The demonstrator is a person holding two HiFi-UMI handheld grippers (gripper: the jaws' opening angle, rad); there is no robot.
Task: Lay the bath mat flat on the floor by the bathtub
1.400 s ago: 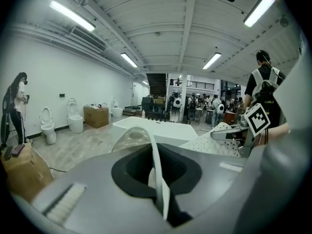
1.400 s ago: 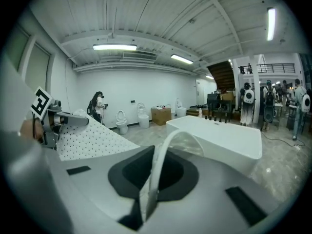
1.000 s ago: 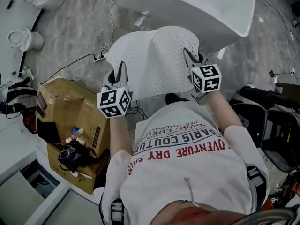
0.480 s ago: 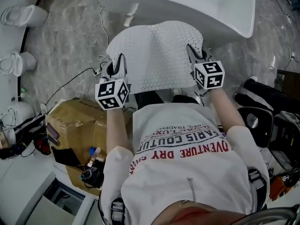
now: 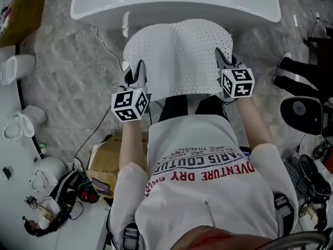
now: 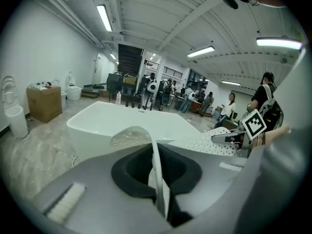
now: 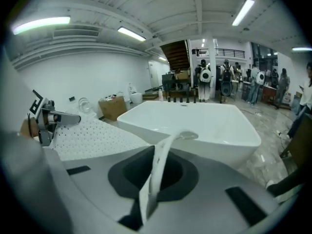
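Observation:
A white perforated bath mat hangs stretched between both grippers, held up in the air in front of the person. My left gripper is shut on the mat's left edge. My right gripper is shut on its right edge. The white bathtub lies just beyond the mat's far end, which overlaps the tub's near rim in the head view. The tub fills the middle of the left gripper view, and the tub shows likewise in the right gripper view. The floor under the mat is hidden.
Marbled grey floor runs beside the tub, with a white cable and a power strip on it. White toilets stand at the left, a cardboard box by the person's left leg, stools and shoes at the right.
The view has swung so the tub now lies square ahead. Both grippers, still holding the mat, have come closer to the tub's near side.

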